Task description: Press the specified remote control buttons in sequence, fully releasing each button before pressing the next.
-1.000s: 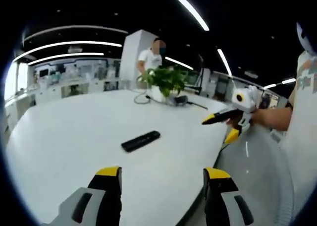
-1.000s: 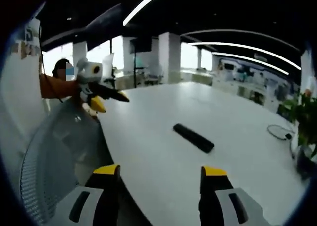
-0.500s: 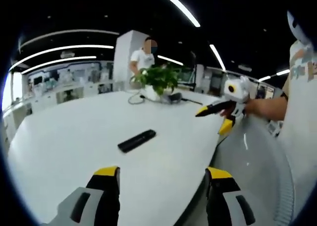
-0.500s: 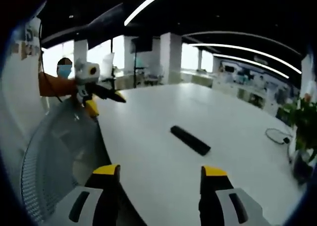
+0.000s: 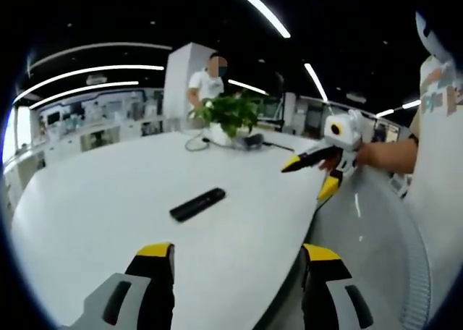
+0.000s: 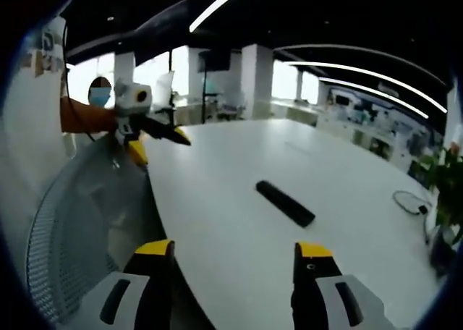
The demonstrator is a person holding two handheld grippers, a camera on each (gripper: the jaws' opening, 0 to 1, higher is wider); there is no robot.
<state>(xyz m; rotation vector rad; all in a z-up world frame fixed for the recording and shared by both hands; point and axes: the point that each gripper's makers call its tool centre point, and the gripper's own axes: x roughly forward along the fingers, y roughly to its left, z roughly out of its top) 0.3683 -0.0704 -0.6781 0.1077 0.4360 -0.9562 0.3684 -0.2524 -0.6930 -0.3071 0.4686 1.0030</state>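
Since a second ago little has changed: in the left gripper view the black remote (image 5: pixel 197 204) has slid a touch left and the potted plant (image 5: pixel 226 116) too, which I read as my camera drifting, not the things moving. In the right gripper view the whole scene has nudged right the same way.

I've got the left gripper (image 5: pixel 236 256) hovering over the near edge of the white table (image 5: pixel 94 200), jaws spread wide with nothing between them. The right gripper (image 6: pixel 234 255) is the same, wide apart and holding nothing. Both have matte black jaws capped in yellow, with grey plastic bodies.

The remote is a slim, flat black bar lying alone on the table's middle, well apart from both grippers. The tabletop is smooth, glossy and rounded at the edge. A grey mesh chair back (image 6: pixel 69 229) curves at the table's side. A cable (image 6: pixel 409 197) loops near the plant, which is leafy, in a white pot.
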